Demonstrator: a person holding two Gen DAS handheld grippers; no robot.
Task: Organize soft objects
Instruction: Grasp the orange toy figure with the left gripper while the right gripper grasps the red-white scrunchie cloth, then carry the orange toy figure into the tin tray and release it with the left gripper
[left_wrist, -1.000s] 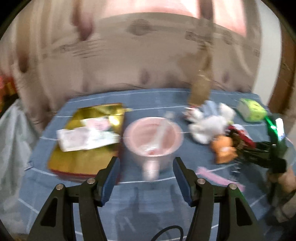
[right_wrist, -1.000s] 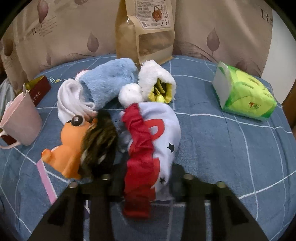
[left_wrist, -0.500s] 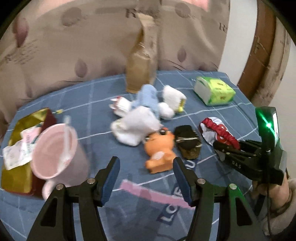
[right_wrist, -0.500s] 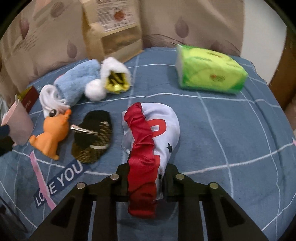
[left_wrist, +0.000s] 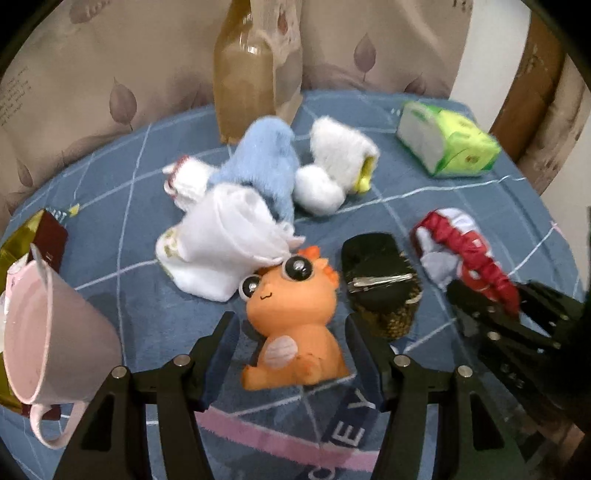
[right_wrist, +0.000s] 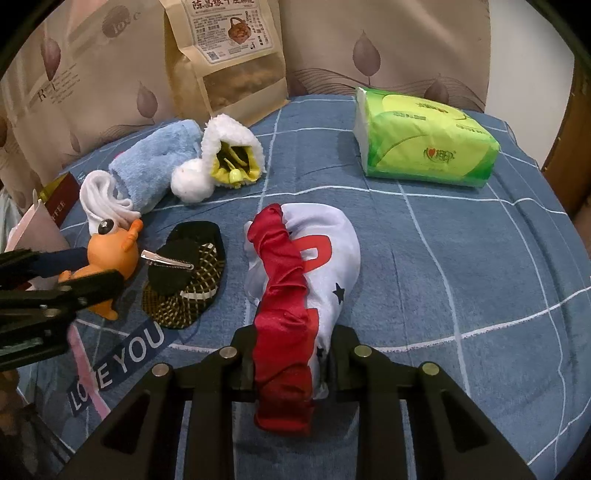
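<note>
My left gripper is open, its fingers either side of an orange big-eyed toy lying on the blue checked cloth, pads apart from it. My right gripper grips a white cloth with a red ruffled band, its jaws just starting to open with the cloth still pinched between them. Beside the toy lies a black and gold knitted piece with a metal clip. Behind are a white sock, a blue fluffy sock and a white fluffy pouch with yellow lining.
A pink mug stands at the left next to a gold and red box. A green tissue pack lies at the back right, a brown paper snack bag at the back. A curtain hangs behind the table.
The left gripper swung right from the pink mug and came down over the orange toy. The right gripper pulled the red and white cloth a little away from the pile.
</note>
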